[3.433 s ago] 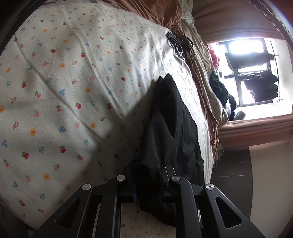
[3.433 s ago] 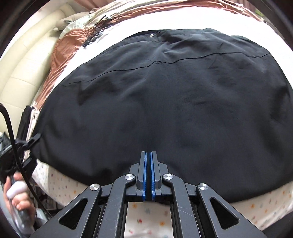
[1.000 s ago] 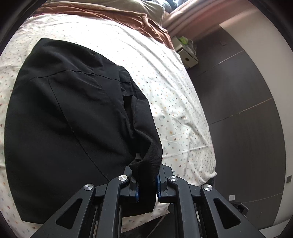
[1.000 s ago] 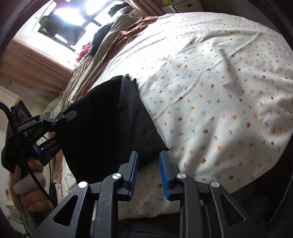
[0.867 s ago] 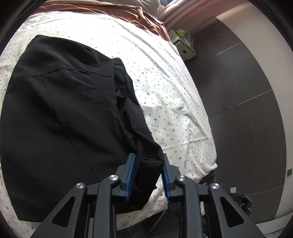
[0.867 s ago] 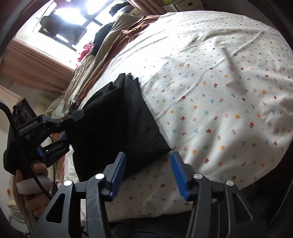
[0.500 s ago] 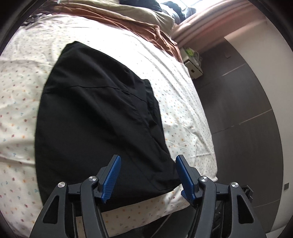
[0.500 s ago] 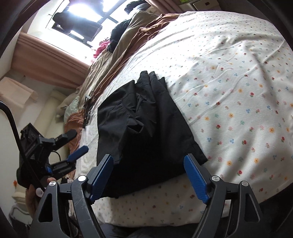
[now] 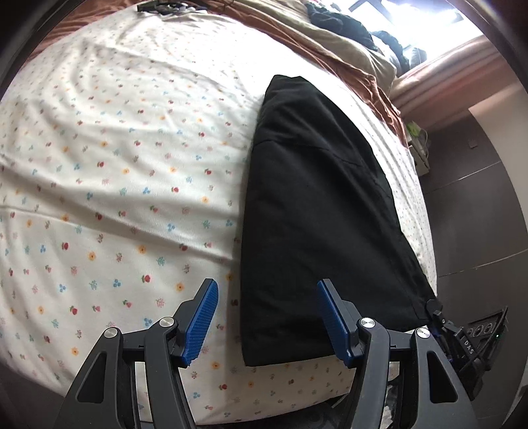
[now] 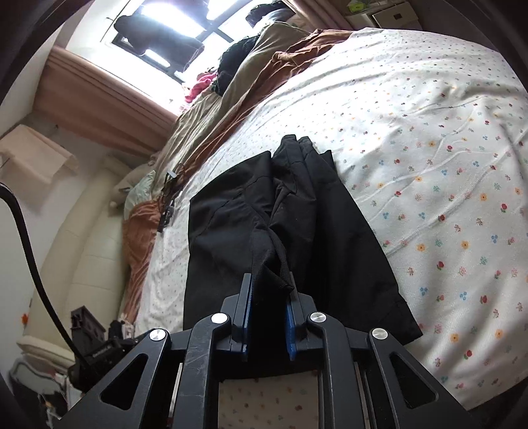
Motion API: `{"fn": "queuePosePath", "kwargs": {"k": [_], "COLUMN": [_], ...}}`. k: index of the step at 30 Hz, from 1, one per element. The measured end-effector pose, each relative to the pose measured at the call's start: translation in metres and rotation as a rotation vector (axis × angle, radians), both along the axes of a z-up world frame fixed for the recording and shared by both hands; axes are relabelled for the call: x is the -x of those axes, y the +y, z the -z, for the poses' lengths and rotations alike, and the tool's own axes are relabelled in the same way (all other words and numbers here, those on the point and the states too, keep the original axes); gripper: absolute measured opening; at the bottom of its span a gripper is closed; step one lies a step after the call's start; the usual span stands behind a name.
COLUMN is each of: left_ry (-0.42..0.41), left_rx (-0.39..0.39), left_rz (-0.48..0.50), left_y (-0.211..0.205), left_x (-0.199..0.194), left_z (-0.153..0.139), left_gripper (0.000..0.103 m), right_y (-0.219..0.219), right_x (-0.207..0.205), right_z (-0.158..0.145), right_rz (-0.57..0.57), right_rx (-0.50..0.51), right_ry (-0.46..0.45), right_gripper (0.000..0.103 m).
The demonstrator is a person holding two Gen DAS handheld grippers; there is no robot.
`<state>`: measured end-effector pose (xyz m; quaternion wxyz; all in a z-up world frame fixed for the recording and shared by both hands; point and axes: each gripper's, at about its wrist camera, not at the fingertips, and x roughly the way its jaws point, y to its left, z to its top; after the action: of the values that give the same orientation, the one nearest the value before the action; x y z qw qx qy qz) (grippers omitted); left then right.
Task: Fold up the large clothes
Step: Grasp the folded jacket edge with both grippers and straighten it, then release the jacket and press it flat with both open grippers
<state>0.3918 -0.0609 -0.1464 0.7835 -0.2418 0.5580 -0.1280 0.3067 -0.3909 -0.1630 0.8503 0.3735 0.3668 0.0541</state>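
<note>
A black garment (image 9: 316, 204) lies folded into a long strip on the flowered bed sheet (image 9: 115, 165). My left gripper (image 9: 267, 320) is open over the garment's near left corner, and its blue pads (image 9: 201, 316) touch no cloth. In the right wrist view the same garment (image 10: 330, 231) shows stacked layers. My right gripper (image 10: 268, 316) is closing its jaws on a raised fold at the near edge, with cloth filling the gap between the pads. From the left wrist view the right gripper (image 9: 434, 310) sits at the garment's near right corner.
Brown and beige bedding (image 10: 257, 76) is heaped along the far side under a bright window (image 10: 171, 29). A cream padded headboard (image 10: 82, 237) stands at the left. Dark wall panels (image 9: 478, 204) lie beyond the bed. Black straps (image 10: 168, 198) rest on the sheet.
The left gripper let go of the bunched fold, opened and swung over to the garment's near left corner. The right gripper opened wide, then closed on a fold at the near edge.
</note>
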Motion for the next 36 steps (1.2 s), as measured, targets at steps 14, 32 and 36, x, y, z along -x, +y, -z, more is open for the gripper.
{"fn": "queuePosePath", "kwargs": {"k": [14,32,36], "left_ry": [0.018,-0.031,-0.042], "left_rx": [-0.034,-0.054,-0.048], "left_rz": [0.143,0.180,0.158], "left_y": [-0.047,-0.040,-0.035], "left_x": [0.013,-0.006,-0.021], "left_z": [0.020,0.011,0.007], "left_gripper": [0.056,0.054,0.054], "right_y": [-0.035,-0.044,-0.062], "right_x": [0.032,0.047,0.037], "right_z": [0.061,0.037,0.012], "right_rz": [0.064,0.044,0.049], "right_rx": [-0.083,0.024,0.089], "right_ry": [0.090,0.120,0.071], "right_gripper": [0.013,0.032,0.077]}}
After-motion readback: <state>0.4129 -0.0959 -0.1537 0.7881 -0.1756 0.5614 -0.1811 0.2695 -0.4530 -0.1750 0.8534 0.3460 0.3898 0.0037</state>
